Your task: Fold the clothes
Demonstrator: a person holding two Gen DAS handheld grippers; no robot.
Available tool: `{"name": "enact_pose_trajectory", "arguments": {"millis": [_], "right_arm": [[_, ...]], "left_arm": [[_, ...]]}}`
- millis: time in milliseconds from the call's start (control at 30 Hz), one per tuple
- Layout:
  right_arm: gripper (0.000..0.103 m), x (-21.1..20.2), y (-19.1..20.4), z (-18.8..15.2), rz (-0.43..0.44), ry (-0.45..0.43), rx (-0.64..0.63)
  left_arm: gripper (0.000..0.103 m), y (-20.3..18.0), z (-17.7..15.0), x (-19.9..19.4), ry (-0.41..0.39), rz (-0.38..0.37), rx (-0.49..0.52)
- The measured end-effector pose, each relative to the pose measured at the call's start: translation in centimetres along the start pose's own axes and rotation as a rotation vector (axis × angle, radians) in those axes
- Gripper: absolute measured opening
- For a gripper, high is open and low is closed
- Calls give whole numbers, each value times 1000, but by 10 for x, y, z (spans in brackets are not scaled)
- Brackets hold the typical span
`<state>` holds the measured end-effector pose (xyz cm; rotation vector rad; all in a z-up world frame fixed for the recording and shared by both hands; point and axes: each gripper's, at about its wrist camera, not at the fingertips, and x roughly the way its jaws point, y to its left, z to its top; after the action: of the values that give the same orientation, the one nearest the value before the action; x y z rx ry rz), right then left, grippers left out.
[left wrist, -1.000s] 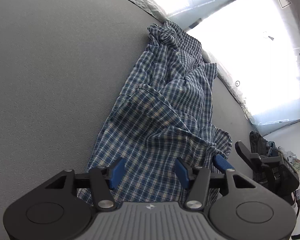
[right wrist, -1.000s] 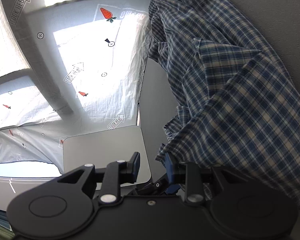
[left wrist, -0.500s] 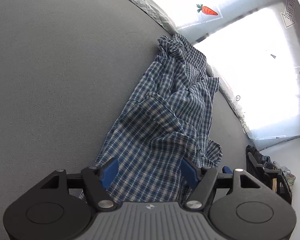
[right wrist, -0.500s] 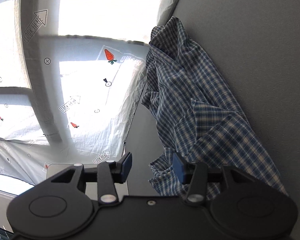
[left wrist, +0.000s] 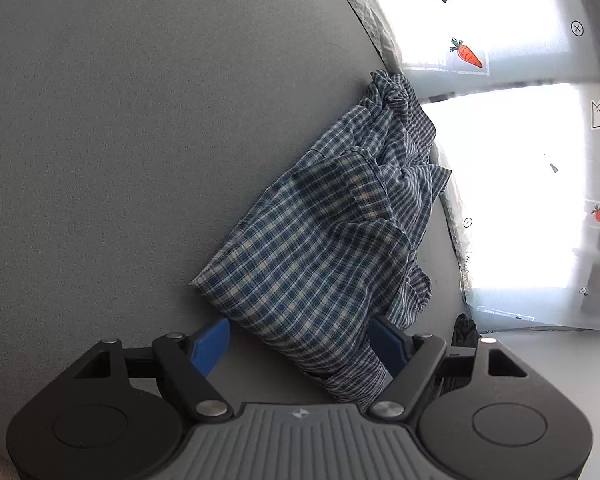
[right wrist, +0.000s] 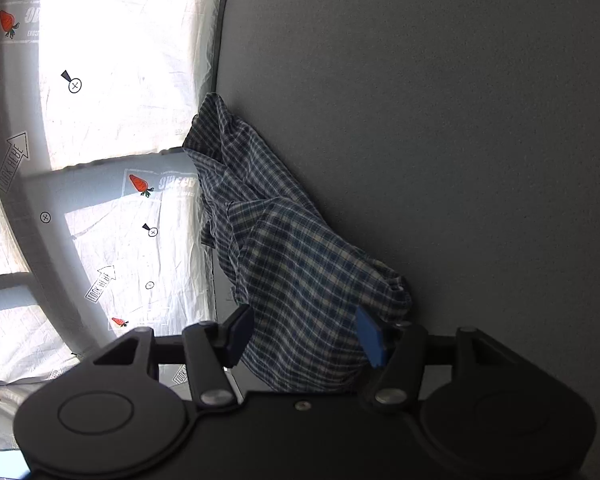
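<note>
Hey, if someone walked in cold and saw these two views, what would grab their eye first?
The rumpled blue checked shirt on the grey table, lying along its edge. Behind it glows a bright backlit sheet printed with little carrots. Both the left tool and right tool are opening, shirt cloth lying loose between the blue pads.

I see the shirt [left wrist: 320, 240] lying on the table [left wrist: 120, 140], its far end at the table edge, its near end between both grippers' fingers.
</note>
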<state>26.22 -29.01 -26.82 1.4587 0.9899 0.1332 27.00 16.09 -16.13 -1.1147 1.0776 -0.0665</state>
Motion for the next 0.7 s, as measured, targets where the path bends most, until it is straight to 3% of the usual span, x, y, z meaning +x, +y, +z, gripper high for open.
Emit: {"name": "enact_pose_trajectory", "arguments": {"millis": [167, 433, 533, 600, 667, 700], "right_arm": [[60, 13, -14, -11, -41, 47, 28], [58, 51, -6, -9, -75, 19, 16], [51, 58, -4, -6, -89, 13, 33], [25, 57, -8, -4, -89, 4, 55], [14, 51, -12, -6, -69, -6, 76], [11, 46, -11, -9, -57, -14, 73]], "left_arm": [[78, 19, -4, 17, 36, -27, -100], [75, 23, 10, 47, -23, -42, -186], [55, 23, 13, 54, -36, -22, -199], [34, 23, 13, 54, -46, -9, -207], [14, 25, 12, 52, -55, -15, -223], [12, 27, 11, 49, -60, -25, -234]]}}
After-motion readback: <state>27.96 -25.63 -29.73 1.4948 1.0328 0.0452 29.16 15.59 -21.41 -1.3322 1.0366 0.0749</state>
